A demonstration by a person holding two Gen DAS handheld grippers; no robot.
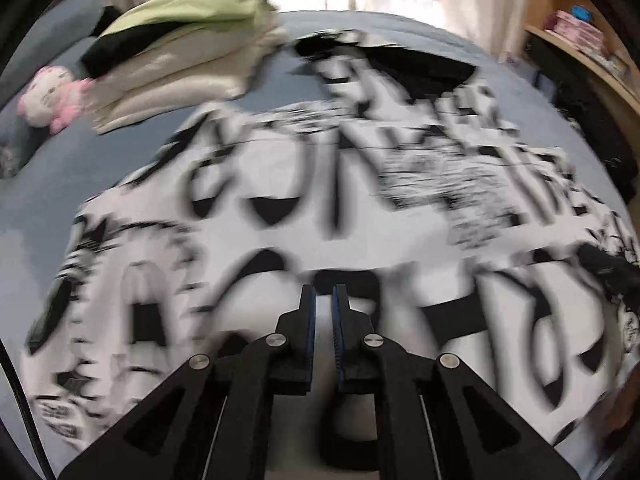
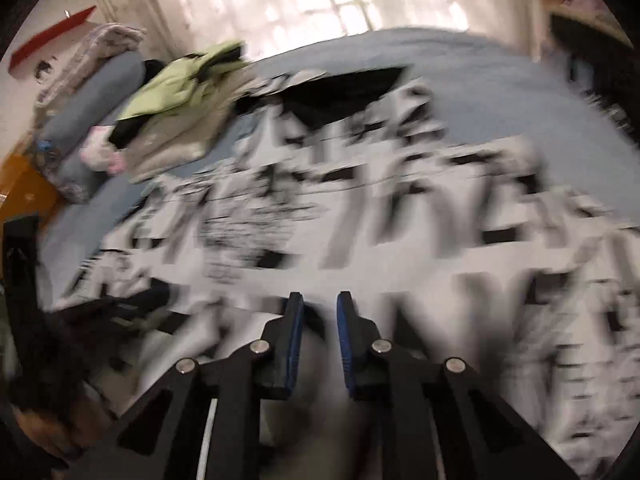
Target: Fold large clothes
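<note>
Garment position, left wrist view: the black-and-white printed garment (image 1: 320,216) lies spread across the blue bed (image 1: 100,184), filling the near and middle area, with its black-lined neck opening toward the far side. This flat layout suits folding, since edges can be carried over the body of the cloth. The left gripper (image 1: 324,300) points steeply down over the near hem. Its fingers (image 1: 306,320) are clenched to a narrow slit; pale cloth shows in the slit, but blur prevents confirming whether fabric is pinched there. A stack of folded clothes (image 1: 180,60), green on top and cream beneath, sits at the far left, clear of the working area, likely as finished items. A pink-and-white plush toy (image 1: 50,98) lies just left of the stack. A wooden shelf (image 1: 580,48) stands at the far right.

Right wrist view: the same garment (image 2: 360,220) covers the bed (image 2: 480,92) below the right gripper (image 2: 319,320), which also tilts downward near the near hem. Its fingers (image 2: 294,332) stand slightly apart, with a plain gap and nothing visibly gripped between them. The folded stack (image 2: 180,112) appears at the far left. Heavy blur hides fine detail.
</note>
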